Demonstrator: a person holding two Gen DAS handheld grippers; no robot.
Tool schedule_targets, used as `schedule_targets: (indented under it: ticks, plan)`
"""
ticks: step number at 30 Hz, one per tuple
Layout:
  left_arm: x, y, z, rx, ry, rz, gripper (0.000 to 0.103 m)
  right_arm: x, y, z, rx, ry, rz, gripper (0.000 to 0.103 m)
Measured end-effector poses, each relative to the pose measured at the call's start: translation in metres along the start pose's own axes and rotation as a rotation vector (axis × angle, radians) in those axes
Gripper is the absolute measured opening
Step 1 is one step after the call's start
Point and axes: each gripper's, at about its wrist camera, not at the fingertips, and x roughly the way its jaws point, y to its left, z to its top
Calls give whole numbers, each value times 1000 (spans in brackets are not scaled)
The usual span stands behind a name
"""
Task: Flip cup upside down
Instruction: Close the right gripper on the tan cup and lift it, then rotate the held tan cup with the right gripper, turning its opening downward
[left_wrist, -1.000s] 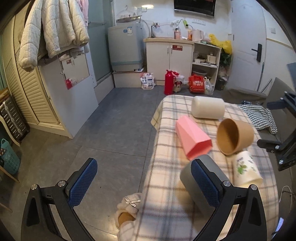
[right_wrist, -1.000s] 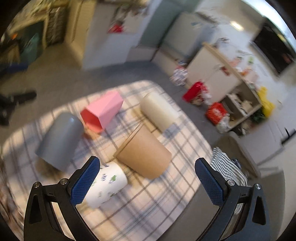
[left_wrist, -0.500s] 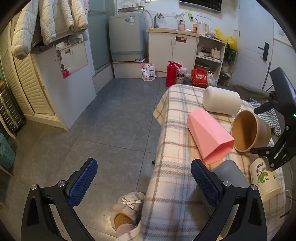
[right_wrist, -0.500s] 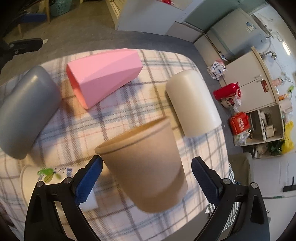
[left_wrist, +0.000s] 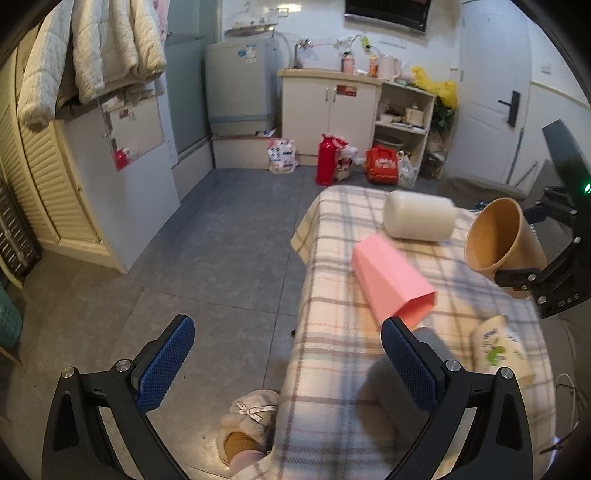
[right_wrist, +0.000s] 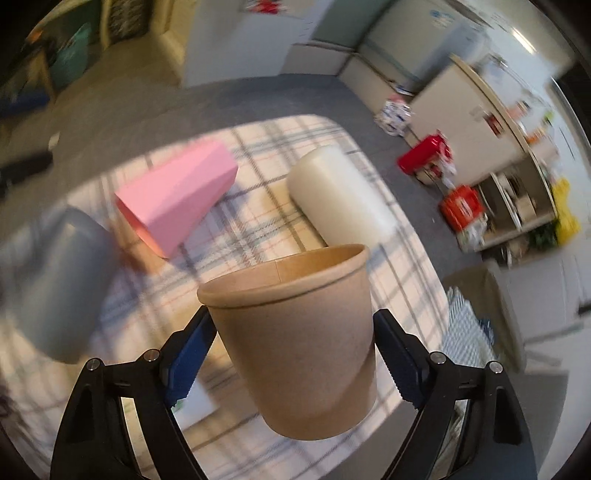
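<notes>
My right gripper (right_wrist: 295, 354) is shut on a brown paper cup (right_wrist: 295, 339) and holds it off the plaid-covered table (right_wrist: 258, 229), mouth tilted up and away. The same cup (left_wrist: 498, 240) shows at the right of the left wrist view, in the right gripper (left_wrist: 517, 277), mouth facing left. A pink faceted cup (left_wrist: 391, 277), a cream cup (left_wrist: 419, 219), a grey cup (left_wrist: 432, 343) and a white cup with a green print (left_wrist: 498, 349) lie on their sides on the table. My left gripper (left_wrist: 284, 365) is open and empty at the table's left front edge.
The table's left edge drops to a grey tiled floor (left_wrist: 221, 240). A slippered foot (left_wrist: 247, 424) shows below the front corner. A checked cloth (right_wrist: 465, 325) lies past the table's far right side. Cabinets, a red flask (left_wrist: 325, 160) and bags stand at the back wall.
My right gripper came down over the brown cup, closed on it and lifted it off the table, turning its mouth upward. The left gripper stayed open and shifted only slightly.
</notes>
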Motion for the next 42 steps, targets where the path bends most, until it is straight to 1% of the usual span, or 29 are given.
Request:
schedule_targets:
  ticks: [2,6,10,13,14,16,17,19,21,24,28,32,37,39,41,42]
  plan:
    - [-15,-1,1,12,-24,-19,103,-22,1,-6,55,-7,-9,86]
    - [-47,-2,4,27,-65,-58,103,-75,13,-28,186,-10,-4,86]
    - [-77,-4,2,41,-107,-93,103,-119,44,-64,300,26,3,86]
    - [-96,-5,-7,54,-129,-104,103,-134,69,-90,399,64,50,86]
    - [-101,-5,-10,55,-134,-106,103,-135,76,-97,423,75,69,86]
    - [-110,-6,-19,45,-135,-108,103,-132,95,-120,517,104,130,86]
    - [-113,-6,-23,41,-134,-109,103,-128,100,-127,542,112,153,86]
    - [-120,-6,-35,33,-131,-103,103,-114,116,-146,632,136,211,86]
    - [-124,-6,-45,32,-125,-89,103,-101,129,-156,695,155,250,86]
    - [-125,-8,-63,30,-94,-63,103,-86,139,-163,779,138,309,86]
    - [-127,-11,-86,35,-65,-28,103,-69,141,-160,840,107,310,86]
    - [-124,-11,-104,28,-25,4,103,-55,138,-160,861,80,288,86]
    - [-120,-13,-112,20,7,28,103,-53,139,-165,885,19,267,86]
    - [-119,-16,-114,20,13,33,103,-55,141,-166,871,-6,257,87]
    - [-120,-20,-114,24,14,33,103,-61,142,-167,857,-39,229,87]
    - [-121,-21,-114,28,12,34,103,-65,141,-168,847,-60,224,90]
